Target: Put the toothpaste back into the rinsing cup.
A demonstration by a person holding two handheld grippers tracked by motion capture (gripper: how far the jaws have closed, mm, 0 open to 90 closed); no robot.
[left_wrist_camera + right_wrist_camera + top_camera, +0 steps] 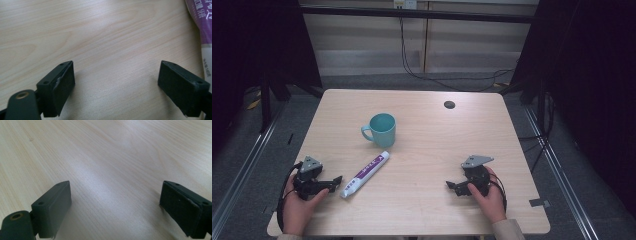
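Observation:
A teal mug (380, 129) stands upright near the middle of the wooden table (437, 135), handle to the left. A white and purple tube (365, 174) lies flat in front of it, cap end toward the mug. My left gripper (333, 183) rests low at the front left, open, jaws pointing right at the tube's flat end; the tube (203, 30) lies just outside its right jaw. My right gripper (452, 186) sits at the front right, open, jaws pointing left over bare wood (112, 165). Nothing lies between either pair of jaws (116, 87).
A small dark round grommet (449, 104) is set in the table near the back edge. Black cables (432, 75) trail on the floor behind the table. Metal rails (557, 165) run along both sides. Bare wood lies between the two grippers.

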